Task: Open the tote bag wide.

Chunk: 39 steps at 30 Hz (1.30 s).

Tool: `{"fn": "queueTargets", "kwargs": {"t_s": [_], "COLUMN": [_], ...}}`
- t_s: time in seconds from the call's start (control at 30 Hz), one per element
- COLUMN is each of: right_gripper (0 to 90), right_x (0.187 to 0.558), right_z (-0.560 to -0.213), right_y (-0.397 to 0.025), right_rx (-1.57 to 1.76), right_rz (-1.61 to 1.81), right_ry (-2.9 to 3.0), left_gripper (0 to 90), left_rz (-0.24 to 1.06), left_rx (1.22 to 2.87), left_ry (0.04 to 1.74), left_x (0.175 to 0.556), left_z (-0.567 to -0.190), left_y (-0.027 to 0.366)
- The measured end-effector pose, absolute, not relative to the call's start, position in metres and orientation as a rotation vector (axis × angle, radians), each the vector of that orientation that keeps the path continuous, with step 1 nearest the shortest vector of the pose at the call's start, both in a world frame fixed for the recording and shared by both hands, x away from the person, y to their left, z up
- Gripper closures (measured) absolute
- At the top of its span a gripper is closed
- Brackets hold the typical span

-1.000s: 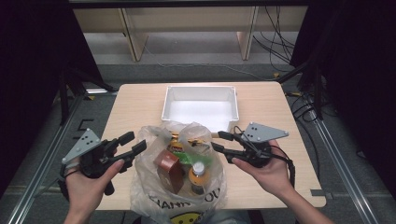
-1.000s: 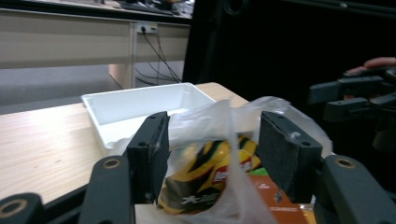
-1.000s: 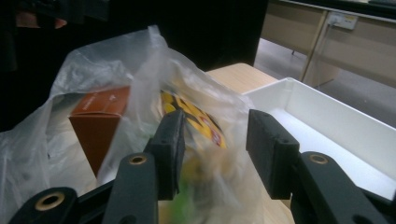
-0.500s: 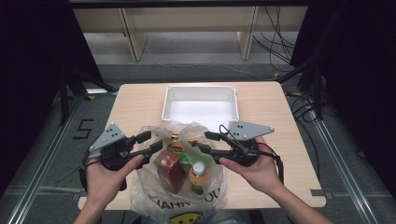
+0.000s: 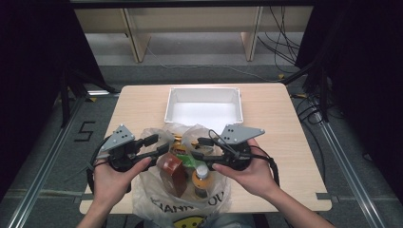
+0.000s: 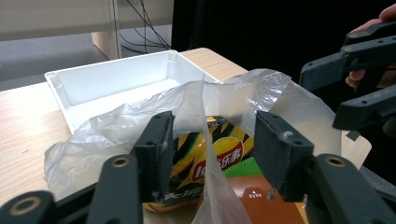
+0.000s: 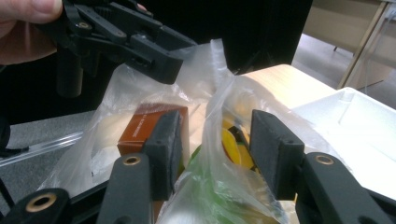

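- Since a moment ago both grippers have closed in from the sides onto the plastic bag.
- The left gripper is spread open, a bag handle rising between its jaws, not yet pinched.
- The right gripper is likewise open around the other handle.
- The bag sits at the table's near edge, mouth upward, long axis toward the white bin.
- Inside: chip packet, brown box, bottle upright.
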State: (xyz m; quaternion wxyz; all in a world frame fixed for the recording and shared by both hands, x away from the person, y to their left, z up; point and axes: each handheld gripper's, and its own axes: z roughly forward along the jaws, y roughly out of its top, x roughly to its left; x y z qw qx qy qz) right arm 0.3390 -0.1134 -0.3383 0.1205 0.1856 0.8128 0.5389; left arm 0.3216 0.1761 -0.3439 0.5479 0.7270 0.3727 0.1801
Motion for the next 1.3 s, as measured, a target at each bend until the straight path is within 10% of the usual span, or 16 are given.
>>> {"fn": "queueTargets", "kwargs": {"t_s": [0.6, 1.3], "right_gripper": [90.0, 90.0], "right_x": [0.341, 0.336], "right_z": [-0.343, -0.337], "right_y": [-0.109, -0.157], "right_rx": [0.550, 0.664], "right_rz": [1.568, 1.532], "right_ry": [2.443, 2.314], "left_gripper": [77.1, 89.6], "left_rz": [0.415, 0.463], "left_rx": [1.768, 1.671], "left_ry": [0.860, 0.899], "left_x": [0.323, 0.317], "left_z": [-0.347, -0.347], "left_y": [0.178, 0.205]}}
